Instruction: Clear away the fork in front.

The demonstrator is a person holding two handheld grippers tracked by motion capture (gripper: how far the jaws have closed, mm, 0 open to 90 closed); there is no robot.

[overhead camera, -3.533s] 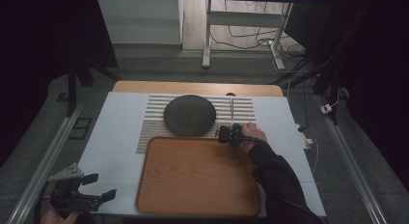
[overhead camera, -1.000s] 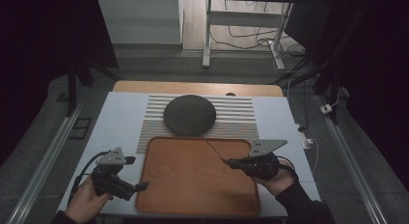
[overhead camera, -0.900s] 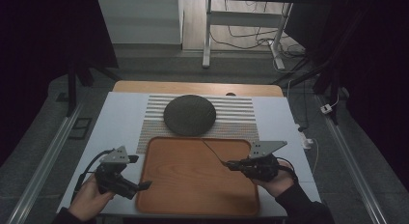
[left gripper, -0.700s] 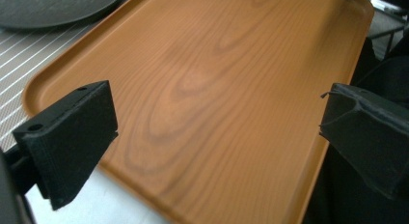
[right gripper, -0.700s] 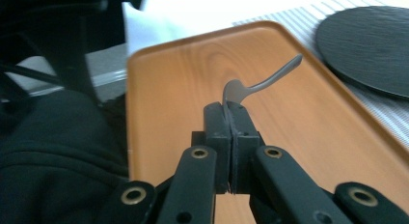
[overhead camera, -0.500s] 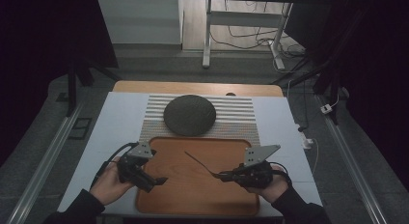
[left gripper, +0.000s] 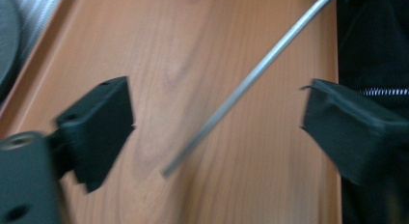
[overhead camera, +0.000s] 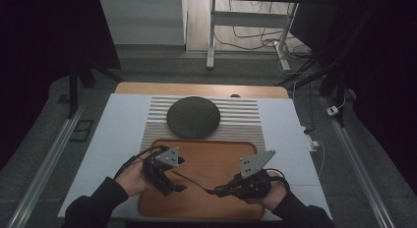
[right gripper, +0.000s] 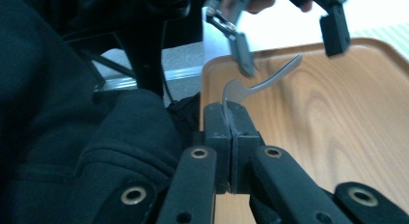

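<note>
Over the tray (overhead camera: 206,159), the right claw (right gripper: 230,119) is clamped on a thin metal utensil's (right gripper: 263,81) broad end. Light, stiff and slick, its free handle (left gripper: 241,91) lies between the left claw's (left gripper: 217,113) wide-apart jaws; take it mid-handle.

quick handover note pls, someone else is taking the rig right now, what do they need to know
Right gripper: shut on the wide end of a metal utensil, held above the wooden tray.
Left gripper: open, its jaws on either side of the utensil's thin handle end, not touching it.
Dark round plate sits on the striped mat behind the tray.
Done: utensil picked up and offered across.
Left: probably close the left gripper on the handle, then release the right.
</note>
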